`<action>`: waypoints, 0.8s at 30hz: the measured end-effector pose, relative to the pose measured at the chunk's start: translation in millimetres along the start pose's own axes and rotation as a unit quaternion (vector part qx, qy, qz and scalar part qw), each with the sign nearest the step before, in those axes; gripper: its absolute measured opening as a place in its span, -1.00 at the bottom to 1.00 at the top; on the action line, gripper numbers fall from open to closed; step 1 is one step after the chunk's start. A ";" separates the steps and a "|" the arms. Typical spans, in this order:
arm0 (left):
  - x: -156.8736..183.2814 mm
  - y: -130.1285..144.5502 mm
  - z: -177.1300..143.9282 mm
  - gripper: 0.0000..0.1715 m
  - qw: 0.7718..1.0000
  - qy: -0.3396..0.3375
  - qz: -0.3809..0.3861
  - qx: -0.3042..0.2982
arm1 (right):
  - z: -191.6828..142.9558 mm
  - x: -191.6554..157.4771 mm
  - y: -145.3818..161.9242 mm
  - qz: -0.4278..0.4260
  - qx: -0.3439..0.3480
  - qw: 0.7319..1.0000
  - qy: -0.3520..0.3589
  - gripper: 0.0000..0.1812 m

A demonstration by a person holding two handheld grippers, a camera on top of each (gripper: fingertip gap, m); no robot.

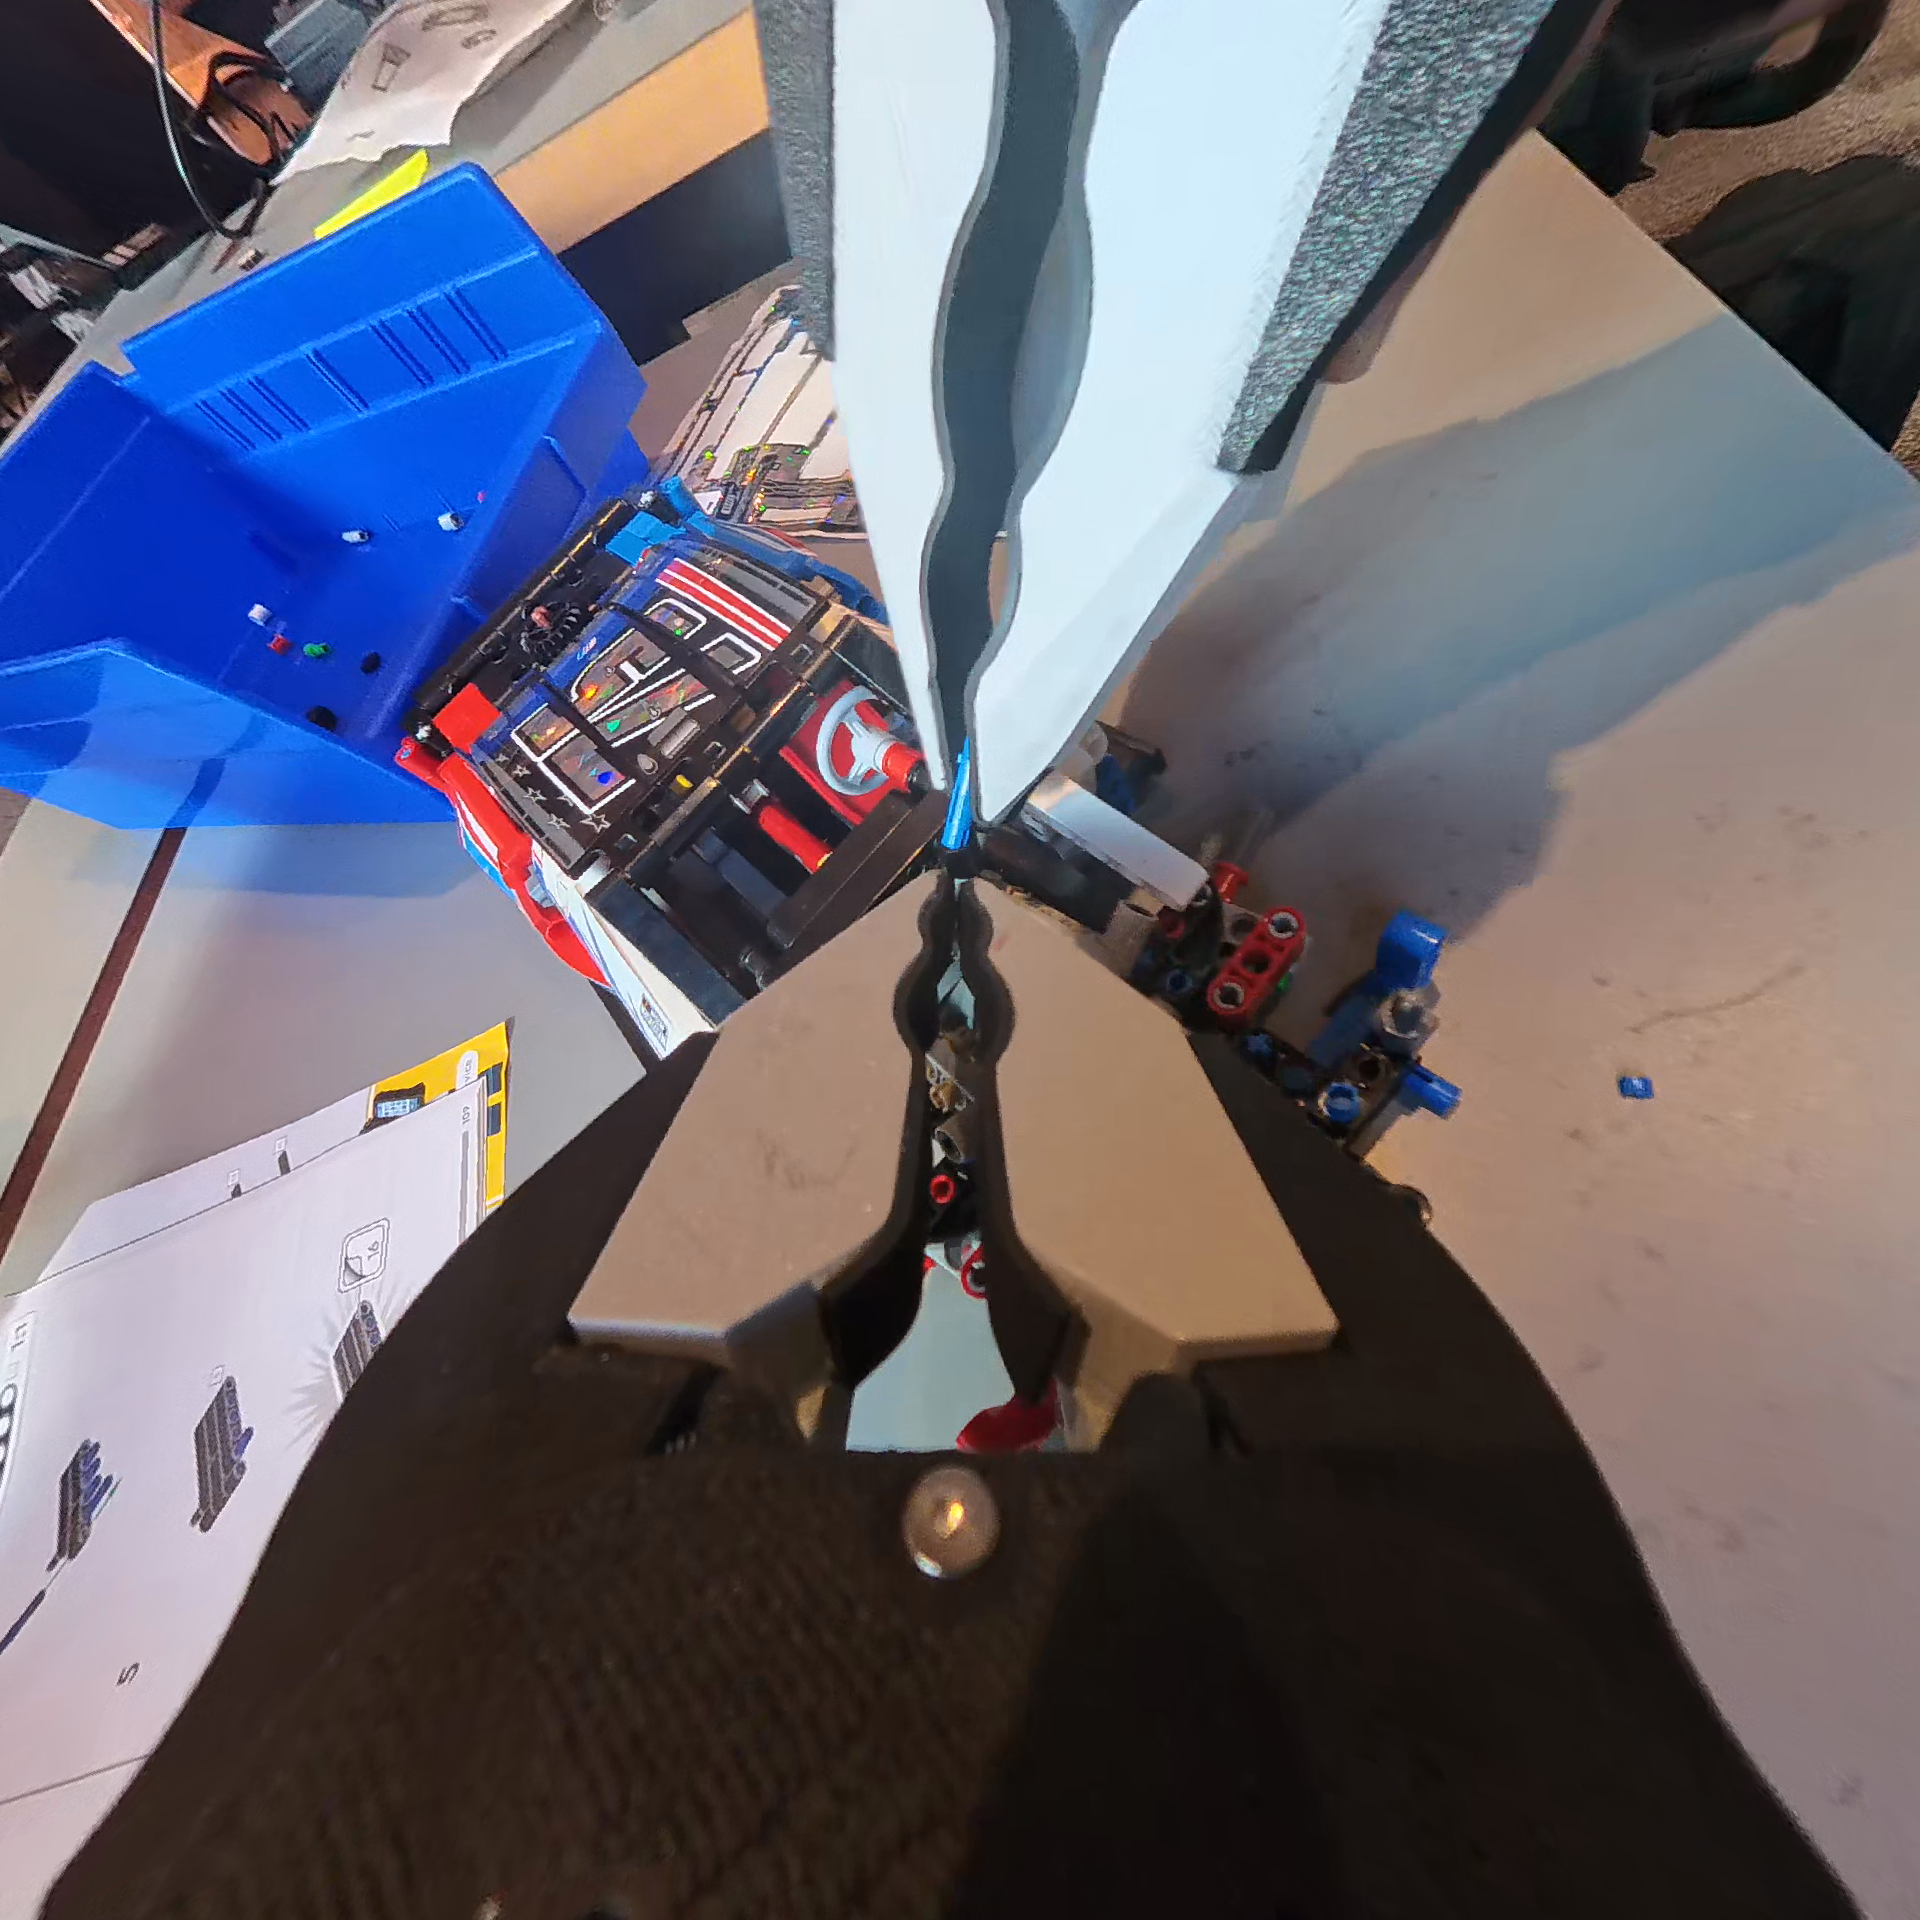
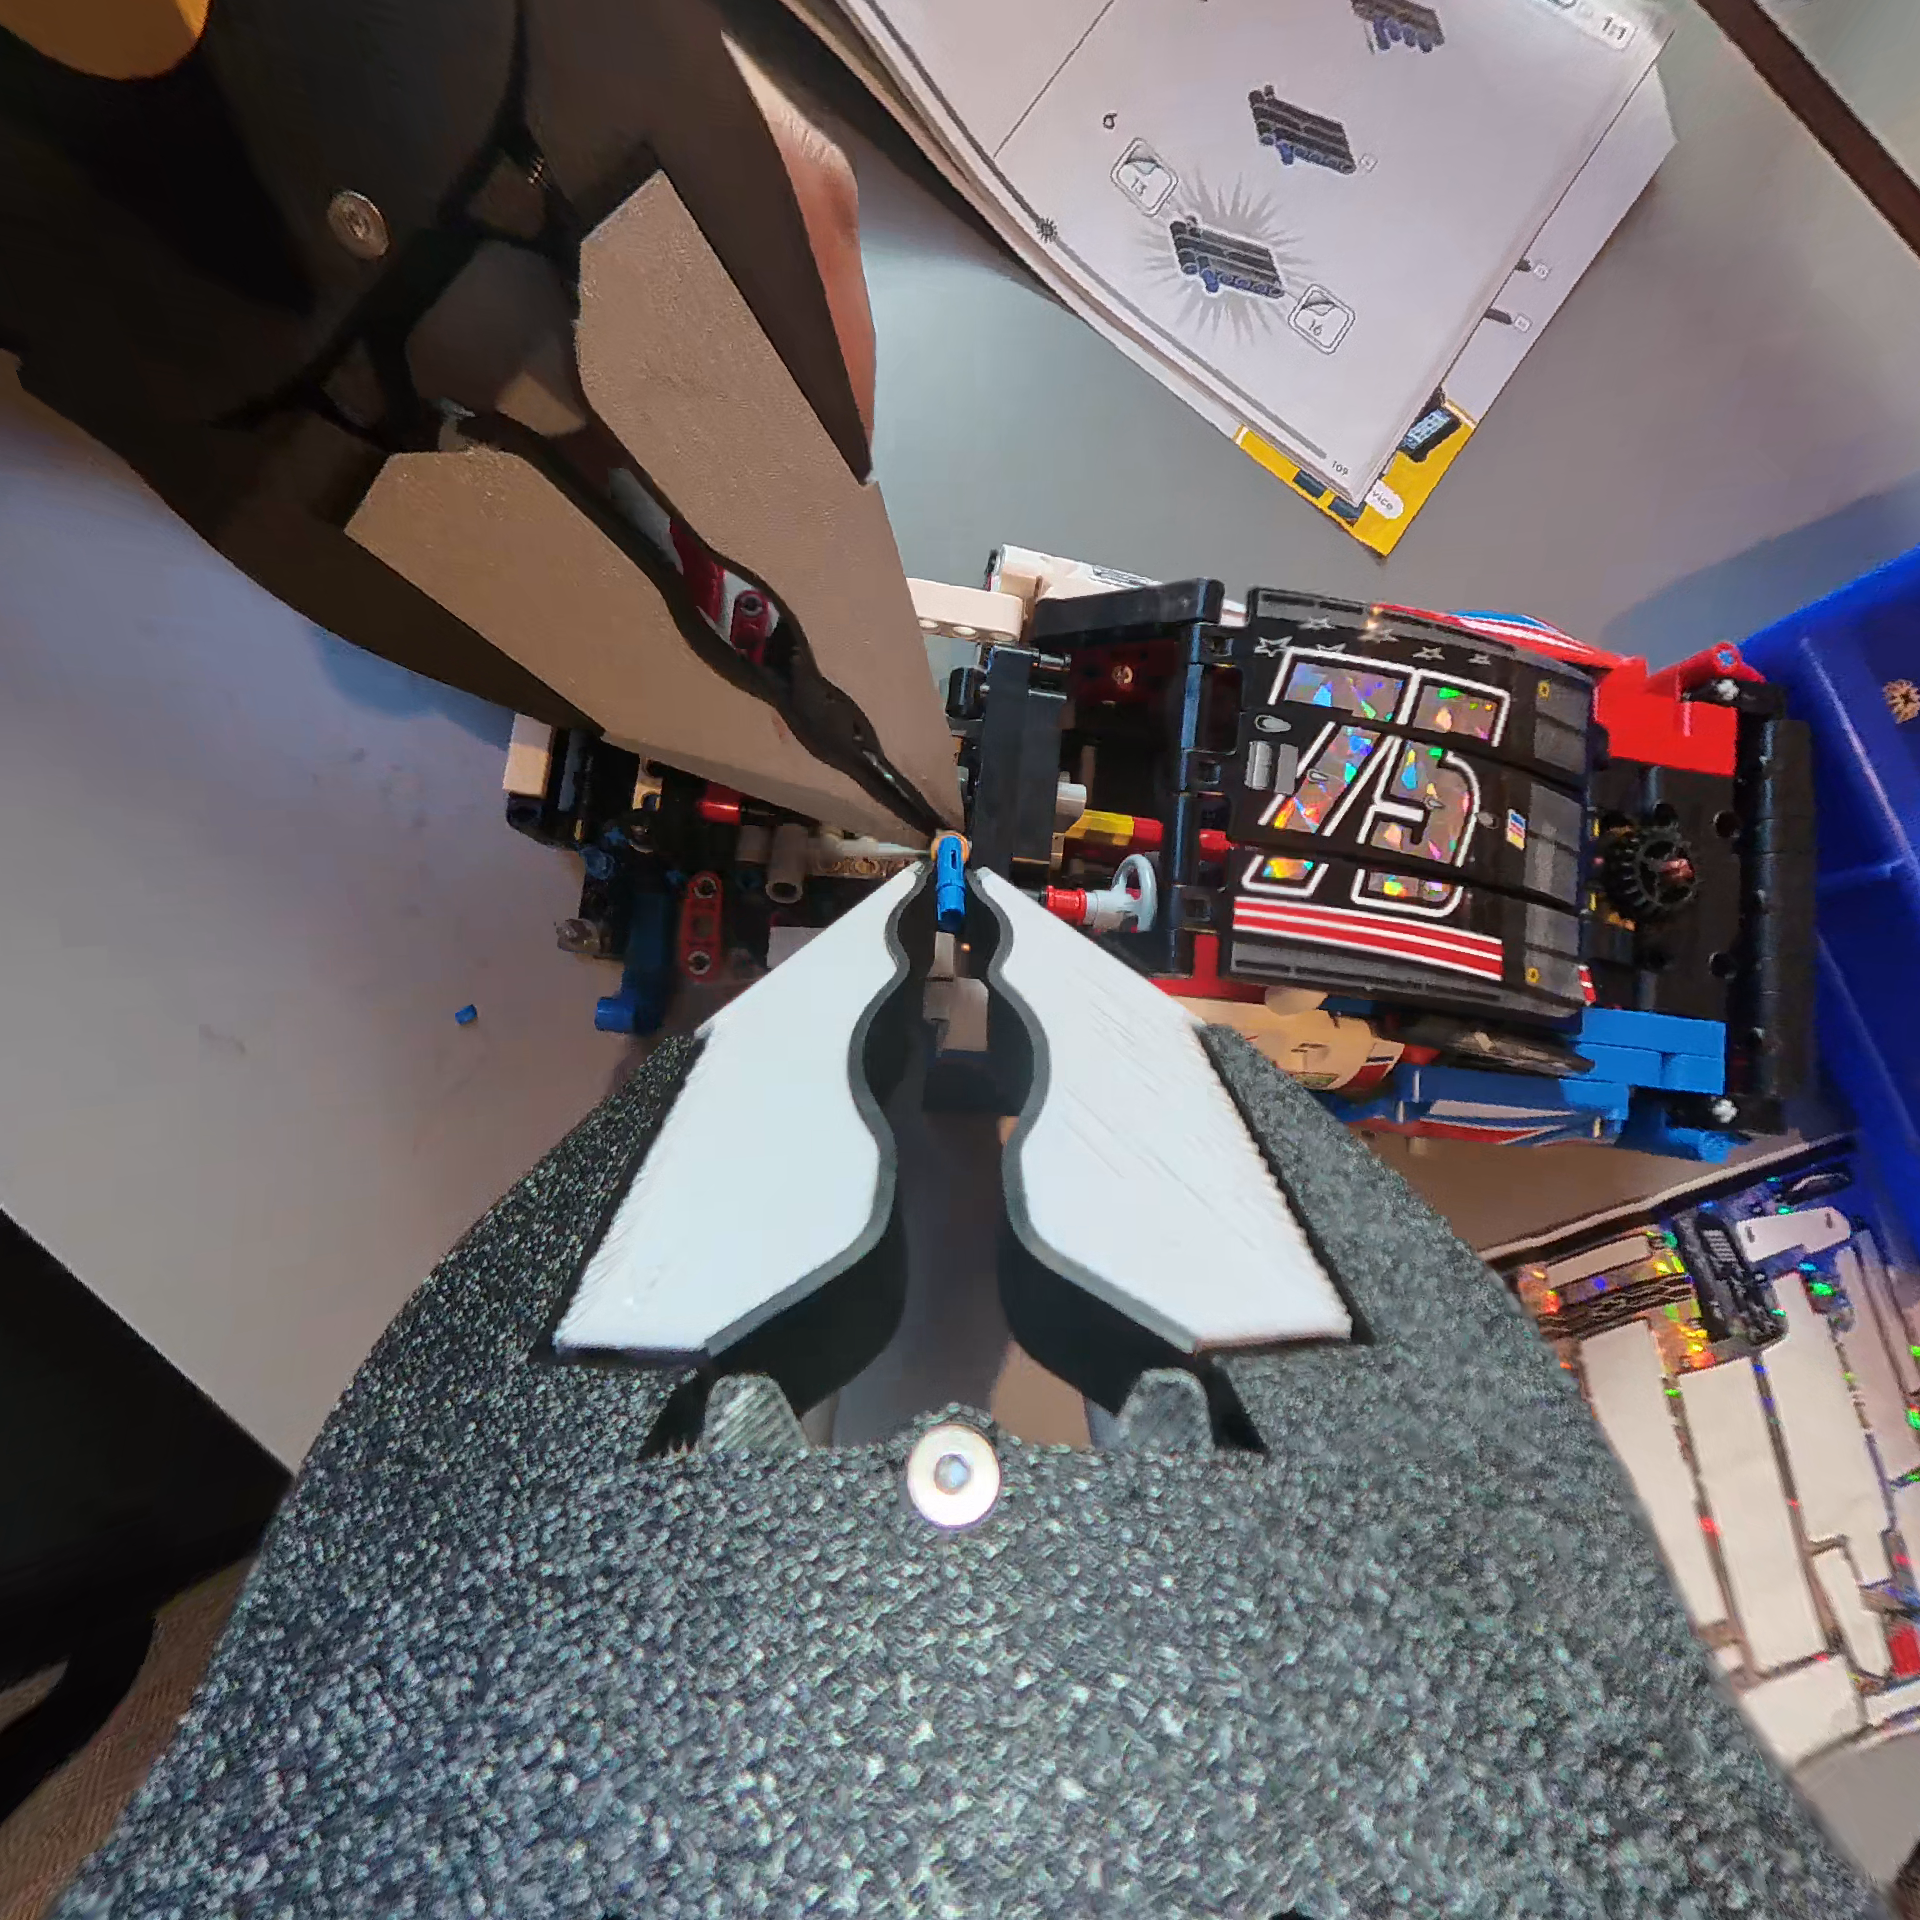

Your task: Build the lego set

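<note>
My right gripper (image 2: 948,885), with white fingers, is shut on a small blue pin (image 2: 948,878) that sticks out past its tips. In the left wrist view it comes down from the top (image 1: 961,774) with the blue pin (image 1: 961,795) between its tips. My left gripper (image 1: 956,894), with tan fingers, is shut, and its tips meet the free end of the pin. It enters the right wrist view from the upper left (image 2: 935,823). Both grippers hover over a partly built lego car (image 1: 665,707), black with red, white and blue panels, also in the right wrist view (image 2: 1403,810).
A blue bin (image 1: 260,468) with several small parts lies behind the car. An open instruction booklet (image 1: 208,1351) lies on the table. The car's open chassis end with a red beam (image 1: 1257,956) is near the tips. A sticker sheet (image 2: 1714,1455) and a loose blue bit (image 2: 465,1015) lie nearby. Less than 4 cm separates the two grippers' tips.
</note>
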State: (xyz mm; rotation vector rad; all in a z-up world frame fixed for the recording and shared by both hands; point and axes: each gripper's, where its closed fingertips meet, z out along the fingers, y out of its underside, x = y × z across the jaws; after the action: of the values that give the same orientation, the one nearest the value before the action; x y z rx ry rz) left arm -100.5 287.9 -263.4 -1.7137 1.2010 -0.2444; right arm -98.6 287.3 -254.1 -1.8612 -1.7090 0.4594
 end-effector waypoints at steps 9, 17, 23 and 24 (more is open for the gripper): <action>0.2 -1.6 0.8 -1.00 1.000 -0.012 0.006 0.003 | -0.9 1.7 -3.4 -0.009 -0.120 0.991 -0.055 -0.94; -2.3 -4.9 -2.1 -1.00 0.999 -0.041 0.007 0.015 | -0.8 4.2 -7.4 0.075 -0.115 0.987 -0.087 -0.95; -5.7 -16.2 -7.8 -0.89 0.998 -0.056 -0.004 0.036 | -13.0 0.5 -14.7 0.149 -0.040 0.979 -0.131 -0.95; -4.7 -17.5 -7.7 -0.89 0.998 -0.054 -0.004 0.039 | -15.3 -3.3 -17.3 0.158 -0.028 0.976 -0.146 -0.95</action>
State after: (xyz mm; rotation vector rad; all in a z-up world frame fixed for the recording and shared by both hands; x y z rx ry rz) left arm -97.2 287.5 -244.0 -1.6432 1.0909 -0.1979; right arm -103.5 281.8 -232.0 -2.2070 -1.6181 0.8559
